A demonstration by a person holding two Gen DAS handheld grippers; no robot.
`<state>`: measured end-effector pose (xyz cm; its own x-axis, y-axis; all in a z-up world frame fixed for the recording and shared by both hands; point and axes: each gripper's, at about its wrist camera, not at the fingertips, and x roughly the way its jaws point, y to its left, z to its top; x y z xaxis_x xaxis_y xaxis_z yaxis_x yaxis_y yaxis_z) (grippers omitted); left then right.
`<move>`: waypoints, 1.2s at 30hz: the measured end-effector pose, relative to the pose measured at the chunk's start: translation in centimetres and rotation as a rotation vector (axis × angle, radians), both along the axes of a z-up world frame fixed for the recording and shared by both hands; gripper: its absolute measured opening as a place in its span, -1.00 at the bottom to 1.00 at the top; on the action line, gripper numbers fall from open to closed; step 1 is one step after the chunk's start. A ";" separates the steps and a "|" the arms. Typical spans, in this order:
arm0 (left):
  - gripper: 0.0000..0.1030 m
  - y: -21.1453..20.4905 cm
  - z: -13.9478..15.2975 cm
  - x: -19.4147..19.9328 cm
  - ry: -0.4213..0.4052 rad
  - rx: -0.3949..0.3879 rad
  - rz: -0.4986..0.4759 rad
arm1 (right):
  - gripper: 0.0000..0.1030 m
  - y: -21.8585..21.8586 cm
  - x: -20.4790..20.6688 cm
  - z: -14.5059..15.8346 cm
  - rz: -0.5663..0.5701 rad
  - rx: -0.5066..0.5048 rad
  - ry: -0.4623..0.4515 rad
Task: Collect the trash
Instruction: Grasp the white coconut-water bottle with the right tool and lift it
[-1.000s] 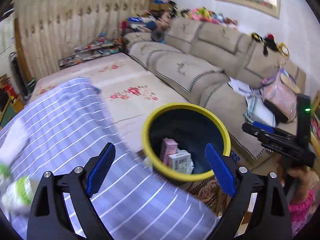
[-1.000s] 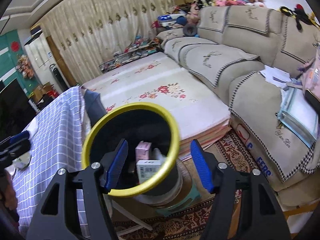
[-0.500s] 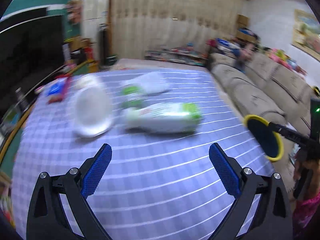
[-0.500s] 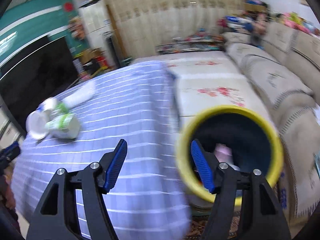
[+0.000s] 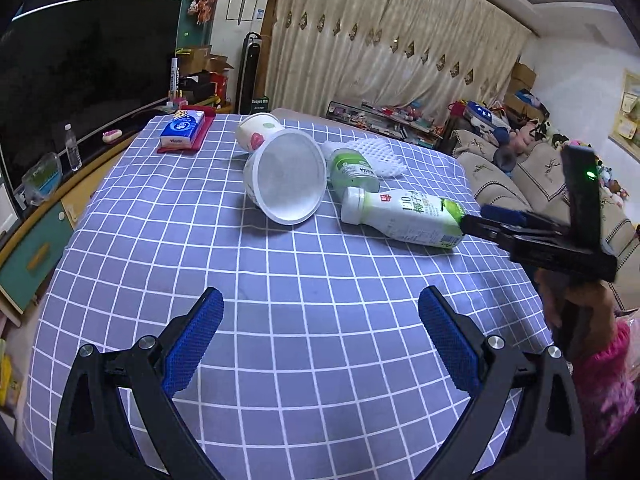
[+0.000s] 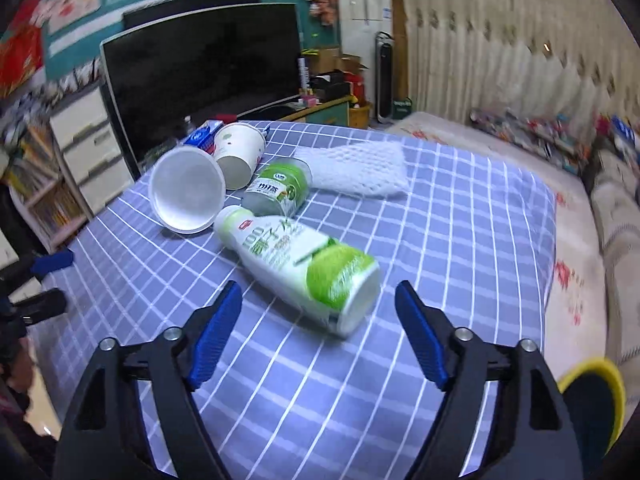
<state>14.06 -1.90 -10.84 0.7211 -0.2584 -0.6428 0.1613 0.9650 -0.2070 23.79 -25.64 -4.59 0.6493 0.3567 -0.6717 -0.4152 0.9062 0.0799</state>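
Two black hand-held grippers with blue pads angle down over a blue-and-white checked tablecloth (image 5: 304, 320). The right gripper (image 6: 318, 332), its jaws just widened and empty, faces the base of a toppled white-and-green plastic bottle (image 6: 296, 264). The left gripper (image 5: 320, 340) hangs wide open, empty. Beside the bottle lie two white paper cups (image 6: 188, 194), a green can (image 6: 280, 192) and white foam netting (image 6: 356, 172).

Trash on the table (image 5: 280, 320), ahead of both claws.
Bottle (image 6: 296, 264) lying just before the right claw (image 6: 318, 328); tub (image 6: 188, 196), cup (image 6: 238, 156) and can (image 6: 278, 188) behind it; bin (image 6: 592, 404) at right.
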 end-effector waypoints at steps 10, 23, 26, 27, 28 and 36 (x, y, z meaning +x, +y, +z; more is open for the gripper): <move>0.87 -0.4 -0.3 0.0 0.020 -0.010 -0.003 | 0.57 -0.1 4.3 -1.1 0.103 0.117 0.122; 0.87 -0.6 -0.1 -0.5 0.014 -0.033 -0.014 | 0.56 4.6 -3.0 -0.9 0.153 0.064 0.164; 0.87 -0.3 -0.1 -0.9 0.010 -0.040 -0.012 | 0.56 5.3 -2.4 -1.9 0.078 0.030 0.164; 0.87 -0.3 -0.1 -1.1 0.008 -0.038 -0.011 | 0.56 5.4 -2.4 -2.0 0.062 0.041 0.162; 0.87 -0.2 -0.1 -1.2 0.006 -0.036 -0.009 | 0.54 5.4 -2.3 -2.1 0.050 0.048 0.157; 0.87 0.7 -0.6 -1.3 0.022 -0.056 0.005 | 0.06 5.5 -1.8 -3.2 -0.006 0.049 0.160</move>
<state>12.73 -1.22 -11.44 0.7085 -0.2908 -0.6431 0.1512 0.9526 -0.2641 22.04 -20.12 -7.83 0.5372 0.3881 -0.7489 -0.3885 0.9019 0.1887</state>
